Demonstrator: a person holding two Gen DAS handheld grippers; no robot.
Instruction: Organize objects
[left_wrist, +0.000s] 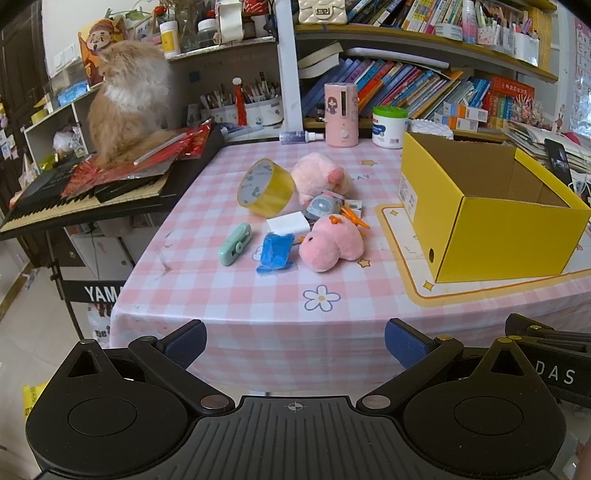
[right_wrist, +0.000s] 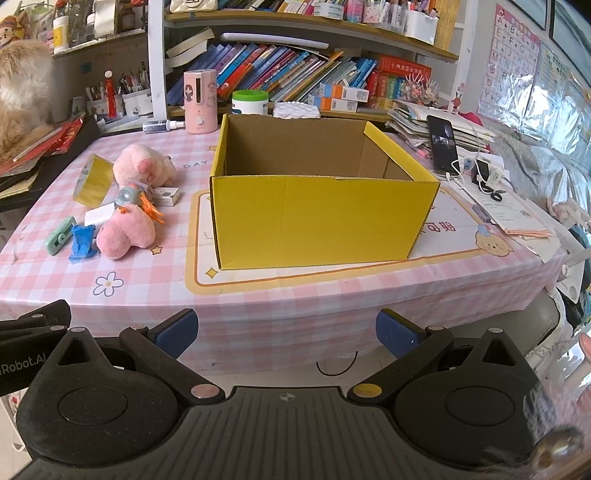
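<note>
While both the left gripper and the right gripper hang wide open and empty before the surface's near edge, no sorting has begun, I judge. Next, one must reach the loose pile near the left edge, perhaps the pink plush toy, and carry it to the empty yellow cardboard box.

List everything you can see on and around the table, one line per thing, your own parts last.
Open cardboard box: 1, yellow outside, brown inside, on the mat at table right; what lies inside is hidden.
Plush toys: 2, pink, one nearer, one farther, in the pile left of the box.
Roll of tape: 1, yellow, tilted, left of the far plush.
Crumpled plastic piece: 1, blue, front of pile.
Small oblong case: 1, mint green, left of the blue piece.
Flat block: 1, white, mid-pile.
Round gadget: 1, grey, between the plushes.
Humidifier: 1, pink, table back.
Cat: 1, orange, on the keyboard at left.
Phone: 1, black, right of box.
Left gripper: open.
Right gripper: open.
</note>
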